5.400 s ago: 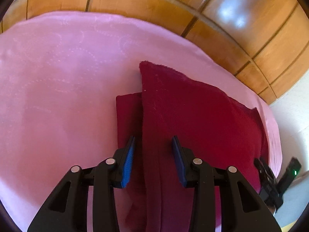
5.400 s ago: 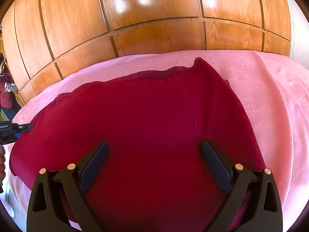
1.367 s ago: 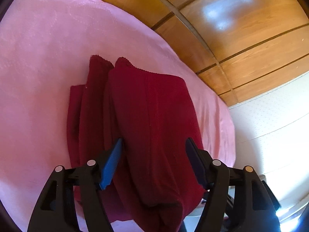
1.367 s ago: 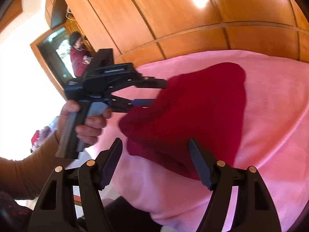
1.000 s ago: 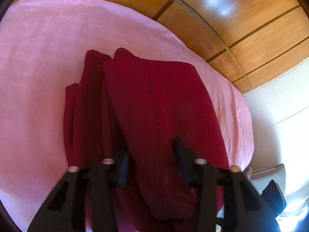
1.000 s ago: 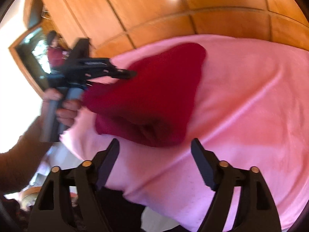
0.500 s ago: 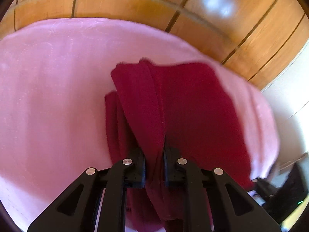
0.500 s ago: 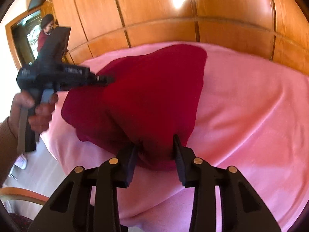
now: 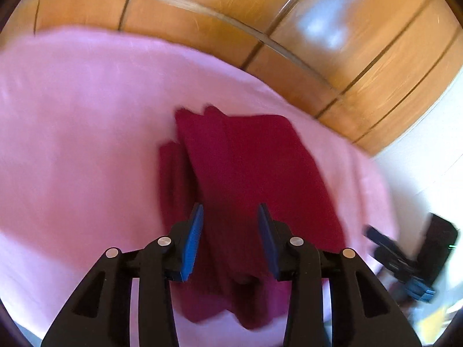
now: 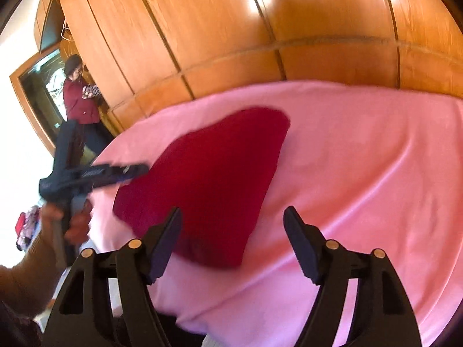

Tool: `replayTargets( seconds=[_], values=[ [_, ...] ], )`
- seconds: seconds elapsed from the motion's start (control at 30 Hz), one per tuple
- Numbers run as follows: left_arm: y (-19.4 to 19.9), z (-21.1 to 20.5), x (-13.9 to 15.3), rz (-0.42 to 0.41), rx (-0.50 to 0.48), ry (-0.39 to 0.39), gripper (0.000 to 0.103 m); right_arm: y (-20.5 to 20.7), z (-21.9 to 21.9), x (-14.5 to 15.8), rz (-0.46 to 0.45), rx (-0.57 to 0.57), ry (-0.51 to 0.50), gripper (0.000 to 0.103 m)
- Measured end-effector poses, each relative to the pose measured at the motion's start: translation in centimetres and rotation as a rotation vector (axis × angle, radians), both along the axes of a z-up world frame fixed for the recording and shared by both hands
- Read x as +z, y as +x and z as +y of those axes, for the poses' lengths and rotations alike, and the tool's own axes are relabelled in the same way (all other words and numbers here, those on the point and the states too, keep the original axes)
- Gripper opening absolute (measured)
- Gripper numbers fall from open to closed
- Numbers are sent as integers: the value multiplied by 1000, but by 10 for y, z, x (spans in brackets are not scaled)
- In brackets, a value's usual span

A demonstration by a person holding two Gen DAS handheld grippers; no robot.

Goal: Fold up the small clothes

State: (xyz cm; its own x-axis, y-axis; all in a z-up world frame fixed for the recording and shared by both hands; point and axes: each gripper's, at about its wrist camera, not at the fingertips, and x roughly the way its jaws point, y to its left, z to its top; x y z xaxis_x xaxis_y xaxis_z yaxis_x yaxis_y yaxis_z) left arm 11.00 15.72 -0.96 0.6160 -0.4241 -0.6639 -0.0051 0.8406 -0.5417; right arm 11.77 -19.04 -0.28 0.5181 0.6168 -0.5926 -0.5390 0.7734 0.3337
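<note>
A dark red garment (image 9: 249,167), folded into a thick bundle, lies on the pink bedspread (image 9: 72,144). My left gripper (image 9: 231,228) hovers over its near end. The jaws are opening, and the cloth lies between the blue pads (image 9: 194,237) without being pressed. In the right wrist view the same garment (image 10: 208,173) has its near corner between the fingers of my right gripper (image 10: 233,231), whose jaws are also opening and stand clear of it. The left gripper (image 10: 139,170), held in a hand (image 10: 75,222), is at the garment's left edge.
Wooden wardrobe panels (image 10: 289,43) rise behind the bed. The bedspread (image 10: 361,159) stretches to the right of the garment. A person in a red top (image 10: 79,101) stands in a doorway at far left. The right gripper (image 9: 405,266) appears blurred beyond the bed's edge.
Half a second ago both grippers were shut on the garment's near edge. Both have now let go and opened, and the right one has lifted away. The garment rests on the bed.
</note>
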Motion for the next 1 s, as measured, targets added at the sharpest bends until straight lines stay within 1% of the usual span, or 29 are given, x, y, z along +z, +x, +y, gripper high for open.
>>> replayTargets(
  seconds=[0.03,0.07,0.17,0.2,0.23,0.27,0.33,0.4,0.43,0.47,0.5,0.53,0.57,0.63,0.67,0.7,0.73,0.77,0.8,0.87,0.9,1.0],
  values=[
    [-3,-2,-3,12,-14,-30,38,3,9,1,-15,4,-18,64],
    [-6,-5,-6,14,-25,-44,38,4,18,1,-26,13,-35,64],
    [-11,-17,-12,11,-43,-53,38,4,48,-7,-60,59,-107,61],
    [-13,-20,-14,6,-42,-38,29,3,60,-14,-59,80,-135,58],
    [-16,-23,-15,-6,-48,-5,19,2,64,-20,-51,91,-140,57],
    [-18,-25,-13,-24,-42,35,17,-3,69,-26,-47,94,-152,57],
    [-21,-22,-8,-54,-22,83,15,-13,77,-30,-60,99,-171,57],
    [-21,-13,-4,-72,7,141,15,-17,82,-30,-43,106,-139,57],
    [-19,-12,-3,-75,15,200,15,-16,84,-31,-43,111,-140,57],
    [-13,-12,-5,-64,5,241,15,-16,90,-35,-60,109,-166,57],
    [-7,-14,-10,-37,0,268,18,-17,94,-40,-73,107,-190,58],
    [-4,-17,-12,-20,4,279,19,-16,99,-43,-86,104,-226,58],
    [-4,-21,-12,-15,2,304,20,-16,100,-44,-89,105,-234,58],
    [-7,-24,-3,-47,21,343,36,-15,96,-41,-80,125,-239,60],
    [-8,-22,4,-68,51,353,50,-13,93,-39,-68,137,-237,62],
    [-9,-18,10,-92,79,348,53,-10,87,-36,-54,145,-229,64],
    [-11,-14,19,-117,95,327,53,-6,81,-31,-35,149,-205,67],
    [-8,-14,24,-127,93,318,53,-3,77,-26,-21,149,-177,67],
    [-4,-15,29,-139,91,326,53,2,75,-20,-17,143,-149,67],
    [4,-23,36,-171,100,389,53,14,68,-5,-26,103,-99,71],
    [8,-28,37,-174,93,403,53,21,65,-1,-26,81,-83,71],
    [21,-38,38,-184,66,413,53,52,65,7,-9,-7,-61,72]
  ],
)
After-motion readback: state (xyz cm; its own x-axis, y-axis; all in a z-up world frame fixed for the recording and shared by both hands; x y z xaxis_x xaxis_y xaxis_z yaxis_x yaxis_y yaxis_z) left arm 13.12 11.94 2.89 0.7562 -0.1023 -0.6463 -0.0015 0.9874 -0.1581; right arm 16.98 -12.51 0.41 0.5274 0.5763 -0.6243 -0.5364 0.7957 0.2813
